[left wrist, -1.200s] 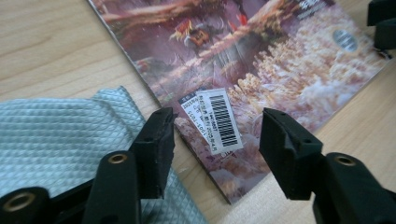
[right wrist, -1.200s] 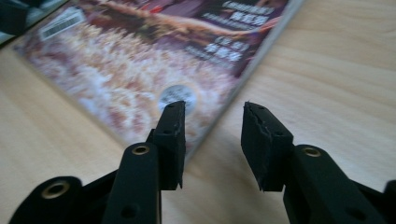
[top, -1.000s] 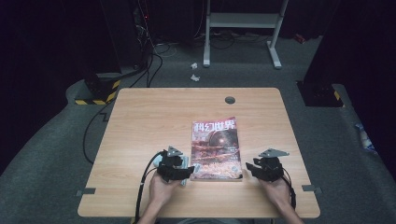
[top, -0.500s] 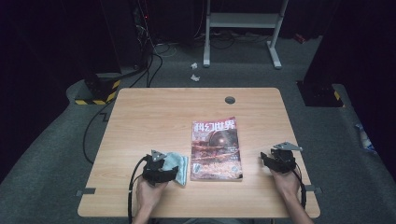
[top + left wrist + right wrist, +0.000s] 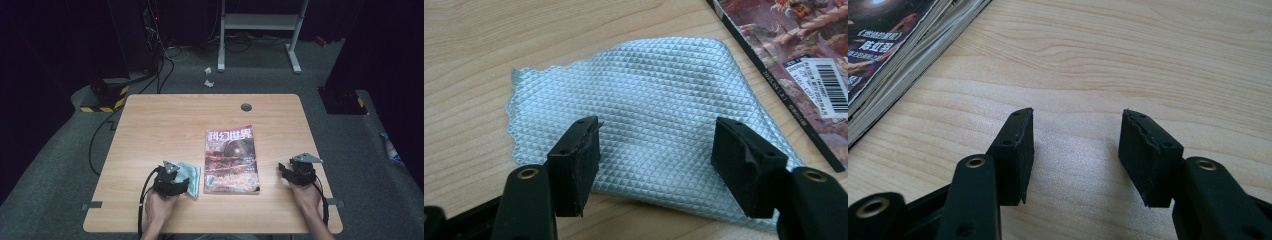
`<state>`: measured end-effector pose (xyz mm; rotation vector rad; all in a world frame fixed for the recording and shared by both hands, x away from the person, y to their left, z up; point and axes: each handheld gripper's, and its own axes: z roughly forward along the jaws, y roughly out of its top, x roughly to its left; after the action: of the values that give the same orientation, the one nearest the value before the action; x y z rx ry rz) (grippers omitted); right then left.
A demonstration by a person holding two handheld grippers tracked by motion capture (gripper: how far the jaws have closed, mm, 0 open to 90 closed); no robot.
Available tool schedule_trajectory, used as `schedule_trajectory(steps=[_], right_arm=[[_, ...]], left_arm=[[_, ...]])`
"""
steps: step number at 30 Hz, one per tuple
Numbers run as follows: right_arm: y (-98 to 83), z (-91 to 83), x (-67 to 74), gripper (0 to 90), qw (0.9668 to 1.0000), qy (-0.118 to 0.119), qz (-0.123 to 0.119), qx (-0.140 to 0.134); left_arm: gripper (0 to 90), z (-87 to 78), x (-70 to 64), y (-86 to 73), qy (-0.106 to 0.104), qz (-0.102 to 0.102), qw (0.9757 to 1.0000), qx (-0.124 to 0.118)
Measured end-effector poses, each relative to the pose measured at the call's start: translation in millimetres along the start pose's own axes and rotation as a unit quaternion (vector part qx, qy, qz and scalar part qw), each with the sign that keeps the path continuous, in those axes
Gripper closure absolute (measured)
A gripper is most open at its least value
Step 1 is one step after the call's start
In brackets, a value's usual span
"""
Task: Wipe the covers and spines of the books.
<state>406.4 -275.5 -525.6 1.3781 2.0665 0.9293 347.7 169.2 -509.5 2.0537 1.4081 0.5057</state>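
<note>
Left gripper (image 5: 656,165) jaws spread over blue cloth (image 5: 649,115), beside magazine (image 5: 231,160)

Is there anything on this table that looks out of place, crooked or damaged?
Nothing is spilled or damaged. The magazine lies closed and nearly square to the table. The pale blue cloth beside it lies flat with one wavy edge.

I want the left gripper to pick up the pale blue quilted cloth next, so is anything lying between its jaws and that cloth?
Nothing visible is in the way. The left gripper hangs open right over the pale blue quilted cloth, which lies flat on the wooden table. The magazine lies beside the cloth's edge, off to one side of the jaws.
</note>
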Motion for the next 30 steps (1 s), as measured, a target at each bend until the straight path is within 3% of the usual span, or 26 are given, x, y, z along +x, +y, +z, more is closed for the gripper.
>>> schedule_trajectory(steps=[9,11,19,27,30], right_arm=[[-3.7,0.9,-1.1,45.6,0.9999,0.002,0.001,-0.015],[-4.4,1.0,-1.2,45.6,0.9998,0.003,0.001,-0.018],[-4.9,1.0,-0.9,45.5,0.9998,0.002,0.001,-0.02],[-5.0,1.0,-0.8,45.4,0.9998,0.002,0.001,-0.02],[-5.1,1.0,-0.7,45.4,0.9998,0.002,0.002,-0.02]], left_arm=[[51.3,0.7,4.8,1.7,0.009,0.006,0.9999,-0.003],[61.0,0.0,8.7,1.4,0.007,0.003,1.0,-0.004],[81.8,0.1,14.4,2.6,-0.009,-0.004,0.9999,-0.006],[86.8,-2.0,21.2,4.9,-0.03,-0.008,0.9995,-0.005],[87.0,-4.7,24.7,5.5,-0.047,-0.022,0.9986,-0.01]])
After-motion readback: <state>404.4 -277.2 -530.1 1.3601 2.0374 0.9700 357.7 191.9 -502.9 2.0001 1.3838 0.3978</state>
